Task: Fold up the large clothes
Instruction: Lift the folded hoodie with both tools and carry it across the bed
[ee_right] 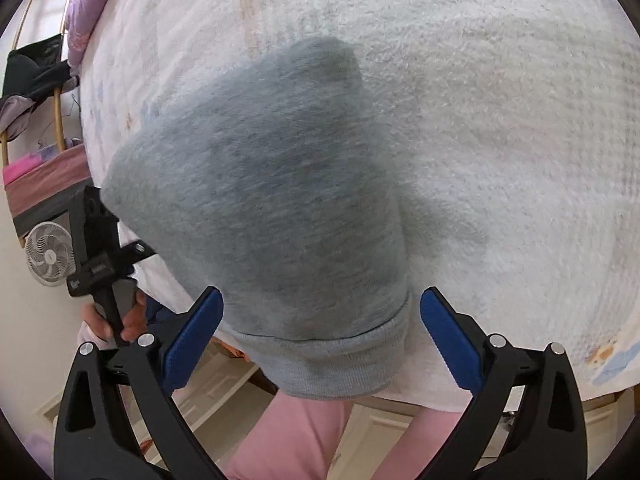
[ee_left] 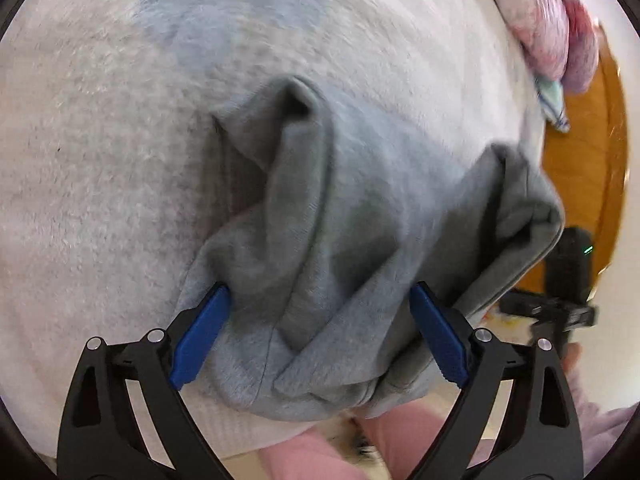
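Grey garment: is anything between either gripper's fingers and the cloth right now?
Nothing visible. The grey garment lies bunched on the white blanket, and its folds sit directly between the open fingers of the left gripper. In the right wrist view, its ribbed hem fills the gap of the open right gripper.

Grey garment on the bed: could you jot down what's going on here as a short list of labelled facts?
garment: grey sweatshirt-like cloth, bunched in folds near the bed's edge
surface: white fleecy blanket
left gripper: open, blue pads on either side of the cloth
right gripper: open, ribbed hem between its pads
grip: neither one is pinching the fabric
other items: pink-purple bedding at the far corner; small white fan on the floor
person: pink trousers show below the bed edge
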The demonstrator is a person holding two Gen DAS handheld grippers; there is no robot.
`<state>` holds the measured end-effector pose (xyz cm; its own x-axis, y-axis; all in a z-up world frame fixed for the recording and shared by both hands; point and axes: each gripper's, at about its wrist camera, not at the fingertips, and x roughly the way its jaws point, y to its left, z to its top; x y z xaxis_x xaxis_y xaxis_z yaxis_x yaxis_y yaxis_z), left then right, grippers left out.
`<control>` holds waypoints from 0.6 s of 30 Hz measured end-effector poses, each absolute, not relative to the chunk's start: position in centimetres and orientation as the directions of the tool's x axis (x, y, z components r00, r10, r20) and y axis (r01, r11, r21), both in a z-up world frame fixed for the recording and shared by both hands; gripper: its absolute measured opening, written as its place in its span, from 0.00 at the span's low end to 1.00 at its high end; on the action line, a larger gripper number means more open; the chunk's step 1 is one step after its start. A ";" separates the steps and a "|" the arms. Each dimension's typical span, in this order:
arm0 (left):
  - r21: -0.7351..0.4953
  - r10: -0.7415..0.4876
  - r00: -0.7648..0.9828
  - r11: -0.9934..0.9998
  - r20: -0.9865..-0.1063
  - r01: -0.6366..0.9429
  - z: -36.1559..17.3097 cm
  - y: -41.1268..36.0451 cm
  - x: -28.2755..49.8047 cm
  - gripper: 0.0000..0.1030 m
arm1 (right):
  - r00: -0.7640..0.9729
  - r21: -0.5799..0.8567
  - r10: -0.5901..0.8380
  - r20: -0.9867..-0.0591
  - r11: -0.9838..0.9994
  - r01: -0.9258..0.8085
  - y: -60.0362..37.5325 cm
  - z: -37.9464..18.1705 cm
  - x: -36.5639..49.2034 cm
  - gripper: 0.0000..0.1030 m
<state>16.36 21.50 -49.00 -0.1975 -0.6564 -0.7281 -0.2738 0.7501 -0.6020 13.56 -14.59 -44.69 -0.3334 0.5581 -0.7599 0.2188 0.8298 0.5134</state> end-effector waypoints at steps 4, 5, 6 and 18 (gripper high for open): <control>-0.589 -0.626 -0.151 0.775 -0.765 -0.230 -46.9 23.5 16.7 0.88 | -0.344 0.511 0.561 -0.753 0.828 0.232 -15.4 -44.7 13.4 0.92; -0.587 -0.619 -0.144 0.782 -0.772 -0.209 -46.4 23.7 16.9 0.89 | -0.345 0.505 0.558 -0.755 0.830 0.240 -15.6 -44.7 13.3 0.92; -0.599 -0.626 -0.134 0.777 -0.769 -0.192 -46.1 23.7 16.9 0.89 | -0.344 0.505 0.561 -0.753 0.828 0.245 -15.9 -44.7 13.2 0.92; -0.801 -0.837 -0.196 0.546 -0.511 -0.244 -49.8 21.9 17.1 0.95 | -0.373 0.510 0.586 -0.720 0.810 0.289 -14.6 -46.3 13.0 0.92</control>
<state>17.09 21.93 -49.80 -0.1960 -0.8369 -0.5110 -0.2440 0.5464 -0.8012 13.02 -14.63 -46.26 -0.3732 0.5855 -0.7196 0.2887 0.8105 0.5097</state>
